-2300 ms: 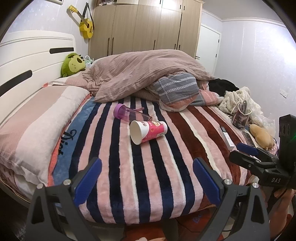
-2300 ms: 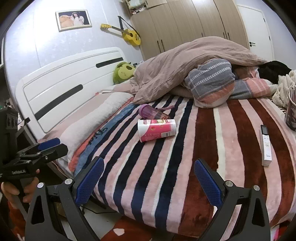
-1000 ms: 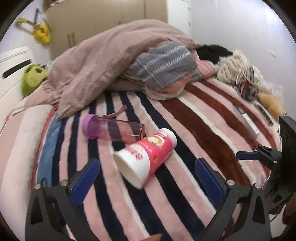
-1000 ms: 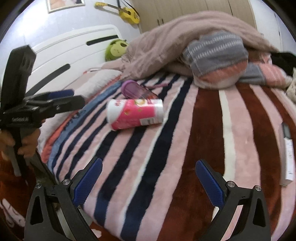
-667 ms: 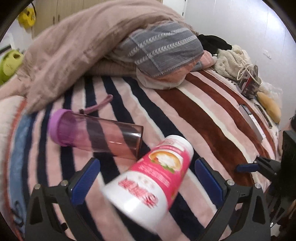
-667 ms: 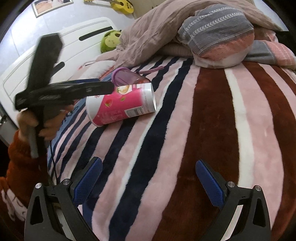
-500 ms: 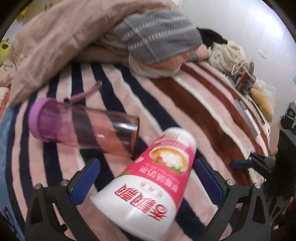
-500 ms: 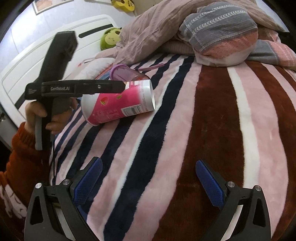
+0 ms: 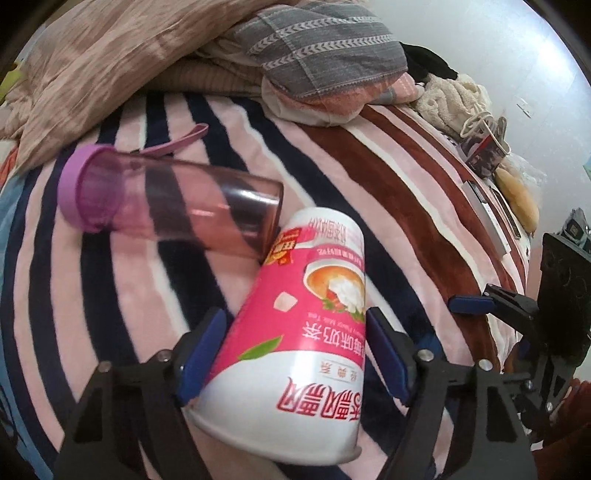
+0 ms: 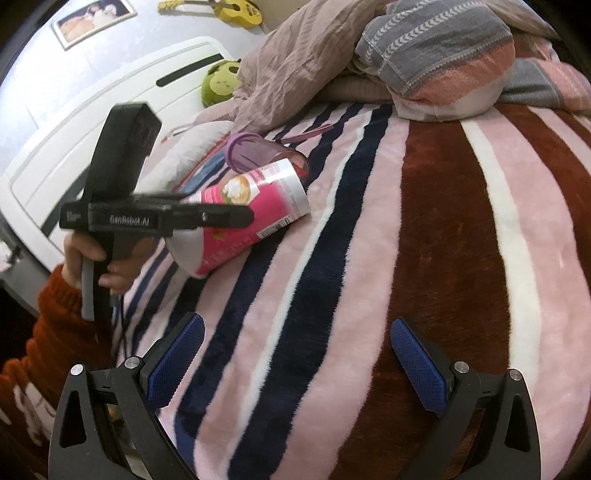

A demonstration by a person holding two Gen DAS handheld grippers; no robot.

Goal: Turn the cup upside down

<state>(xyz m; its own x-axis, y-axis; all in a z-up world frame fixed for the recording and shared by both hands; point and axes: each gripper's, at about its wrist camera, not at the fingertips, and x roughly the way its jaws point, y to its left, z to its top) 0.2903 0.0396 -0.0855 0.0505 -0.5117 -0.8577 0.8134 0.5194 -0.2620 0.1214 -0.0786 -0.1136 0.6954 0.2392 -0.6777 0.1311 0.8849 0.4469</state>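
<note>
Bed-level left gripper around cup

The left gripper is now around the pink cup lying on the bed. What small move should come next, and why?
Probably close the left gripper fully on the pink cup. Its blue pads flank the cup's wide end, but a firm hold is not clear. The cup lies on its side against the purple bottle, so it must be held before lifting and turning.

A home bedroom: striped blanket, headboard, rumpled duvet, wall-hung guitar.
</note>
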